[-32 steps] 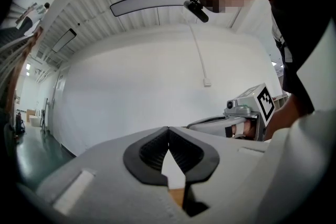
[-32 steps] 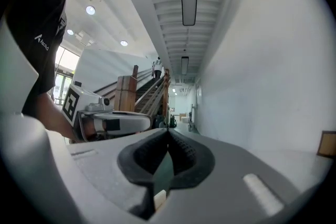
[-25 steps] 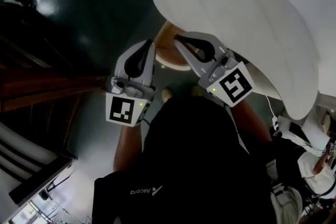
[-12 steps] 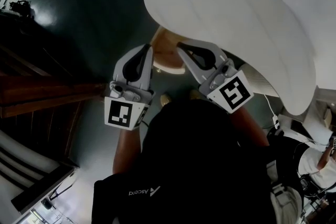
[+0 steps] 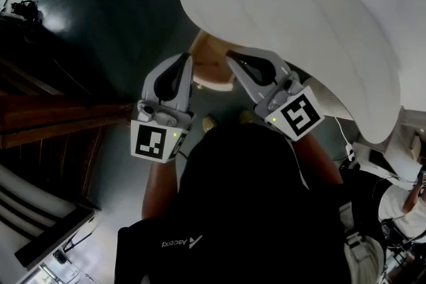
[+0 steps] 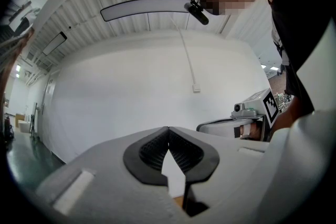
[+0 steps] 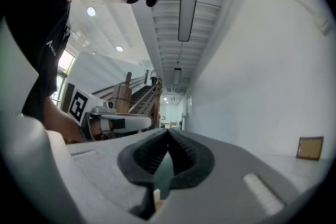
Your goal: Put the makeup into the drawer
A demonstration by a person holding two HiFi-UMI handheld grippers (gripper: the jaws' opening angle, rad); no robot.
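Note:
No makeup and no drawer front show in any view. In the head view my left gripper [image 5: 188,58] and right gripper [image 5: 230,55] are held side by side in front of the person's body, pointing away. Both are shut with nothing between the pads. The left gripper view shows its jaw tips [image 6: 168,128] closed against a white wall. In the right gripper view the tips [image 7: 168,131] are closed too. A light wooden surface [image 5: 210,66] lies just below and beyond the two tips, mostly hidden.
A curved white wall [image 5: 299,23] fills the upper right. Dark glossy floor [image 5: 113,23] spreads to the left, with a dark wooden staircase [image 5: 53,116] at the left edge. The person's dark-shirted torso [image 5: 246,209] fills the lower middle.
The view has shifted a little and the right gripper has edged slightly. Both grippers stay shut and side by side.

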